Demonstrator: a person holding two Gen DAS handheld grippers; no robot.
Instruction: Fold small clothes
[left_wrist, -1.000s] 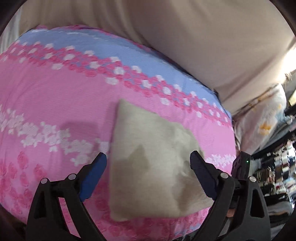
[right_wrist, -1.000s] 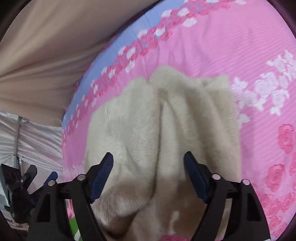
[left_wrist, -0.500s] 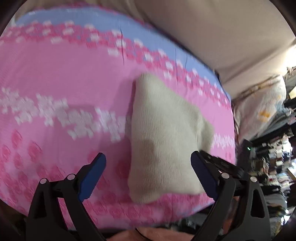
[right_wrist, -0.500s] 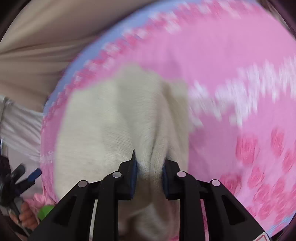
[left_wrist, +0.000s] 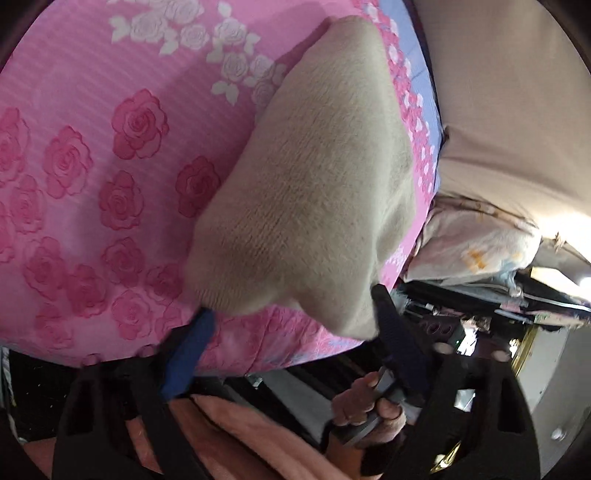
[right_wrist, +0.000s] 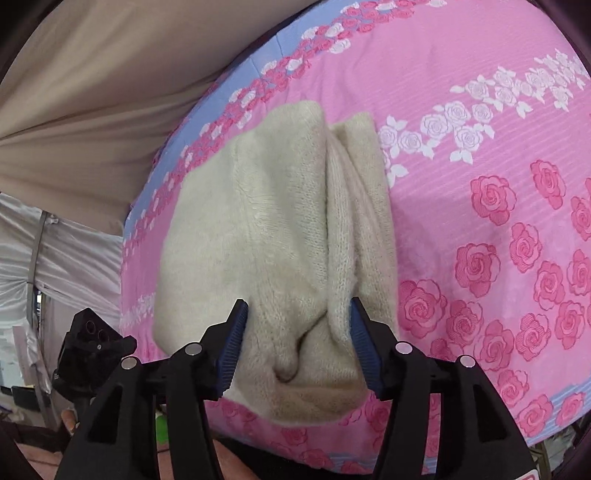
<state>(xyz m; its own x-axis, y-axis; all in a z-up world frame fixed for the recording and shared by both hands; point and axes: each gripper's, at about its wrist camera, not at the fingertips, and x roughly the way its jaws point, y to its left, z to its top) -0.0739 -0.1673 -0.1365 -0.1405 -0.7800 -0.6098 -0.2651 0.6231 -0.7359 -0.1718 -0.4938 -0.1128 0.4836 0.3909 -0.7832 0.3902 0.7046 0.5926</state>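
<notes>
A cream knitted garment (left_wrist: 314, 177) lies folded on the pink rose-patterned bedspread (left_wrist: 92, 166), close to the bed's near edge. My left gripper (left_wrist: 291, 310) is low at that edge, and its jaws are closing. The garment's near hem spans the gap between the blue pads (left_wrist: 188, 350). In the right wrist view the garment (right_wrist: 258, 221) has a raised lengthwise fold. My right gripper (right_wrist: 297, 310) straddles the near end of that fold. Its jaws are opening, and bunched cloth sits loosely between the pads (right_wrist: 232, 347).
Beige fabric (left_wrist: 498, 92) rises behind the bed, with a pale printed pillow (left_wrist: 472, 243) beside it. A hand (left_wrist: 365, 402) grips a handle below the bed edge, above peach clothing (left_wrist: 229, 435). White sheeting (right_wrist: 55, 251) hangs at the left, behind a black device (right_wrist: 92, 343).
My left gripper has dropped and rolled down to the garment's near hem, and its jaws have narrowed. My right gripper pinched the fold half a second ago and now stands wider.
</notes>
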